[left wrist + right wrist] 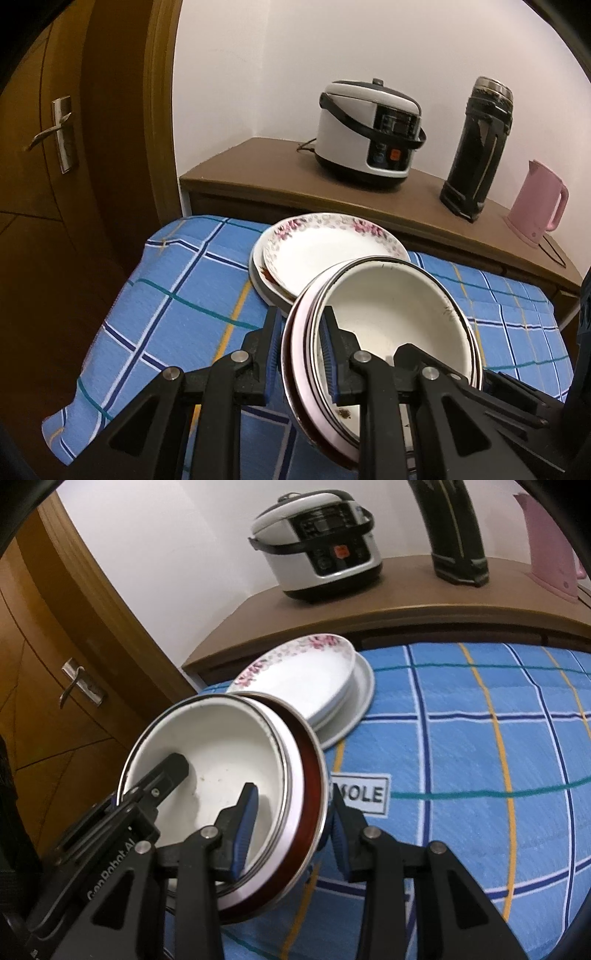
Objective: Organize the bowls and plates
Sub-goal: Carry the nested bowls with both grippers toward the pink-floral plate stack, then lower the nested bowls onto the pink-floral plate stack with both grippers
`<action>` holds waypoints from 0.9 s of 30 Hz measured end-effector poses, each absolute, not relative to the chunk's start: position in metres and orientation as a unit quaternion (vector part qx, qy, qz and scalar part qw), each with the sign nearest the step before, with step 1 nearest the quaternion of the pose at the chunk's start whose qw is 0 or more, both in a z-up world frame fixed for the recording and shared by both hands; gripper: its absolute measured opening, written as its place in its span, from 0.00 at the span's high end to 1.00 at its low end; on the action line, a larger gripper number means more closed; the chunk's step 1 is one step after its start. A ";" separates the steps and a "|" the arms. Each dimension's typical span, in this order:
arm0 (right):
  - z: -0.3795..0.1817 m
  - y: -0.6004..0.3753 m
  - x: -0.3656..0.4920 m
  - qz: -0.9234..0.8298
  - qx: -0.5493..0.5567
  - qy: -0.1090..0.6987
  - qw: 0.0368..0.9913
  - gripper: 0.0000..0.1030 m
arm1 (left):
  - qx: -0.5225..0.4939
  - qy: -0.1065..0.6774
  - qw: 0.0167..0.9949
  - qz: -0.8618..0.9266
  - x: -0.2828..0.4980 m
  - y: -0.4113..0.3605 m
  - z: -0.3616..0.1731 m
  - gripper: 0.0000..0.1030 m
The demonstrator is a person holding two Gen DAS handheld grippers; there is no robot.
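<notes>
A stack of nested white enamel bowls (391,314) (221,746) with dark red outsides is held tilted above the blue checked cloth. My left gripper (301,314) is shut on the stack's rim, one blue pad inside the top bowl and one outside. On the opposite rim my right gripper (295,794) is shut the same way. Each wrist view shows the other gripper's finger reaching into the bowl. Just behind the bowls, a flowered plate (332,254) (306,679) lies on top of plain white plates on the cloth.
The cloth-covered table (177,295) (480,760) drops off at its left edge. Behind it a wooden cabinet (258,166) carries a rice cooker (365,133) (317,542), a black thermos (476,147) and a pink kettle (535,206). A wooden door (62,133) stands on the left.
</notes>
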State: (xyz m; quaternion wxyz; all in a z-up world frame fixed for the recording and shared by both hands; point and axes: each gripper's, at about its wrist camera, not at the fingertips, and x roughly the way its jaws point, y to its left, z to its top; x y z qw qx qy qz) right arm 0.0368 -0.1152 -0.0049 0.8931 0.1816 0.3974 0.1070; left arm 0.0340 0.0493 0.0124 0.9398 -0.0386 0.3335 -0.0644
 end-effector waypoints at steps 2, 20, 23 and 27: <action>-0.002 -0.113 0.040 0.108 0.182 0.394 0.895 0.64 | -0.040 0.330 0.941 -0.064 0.037 0.050 0.015 0.78; 0.021 -0.131 0.065 0.088 0.187 0.363 0.909 0.64 | -0.041 0.311 0.945 -0.088 0.073 0.030 0.038 0.78; 0.023 -0.136 0.071 0.083 0.189 0.359 0.910 0.64 | -0.043 0.310 0.945 -0.093 0.081 0.027 0.039 0.78; 0.025 -0.140 0.081 0.078 0.189 0.357 0.911 0.64 | -0.047 0.312 0.944 -0.095 0.092 0.024 0.039 0.78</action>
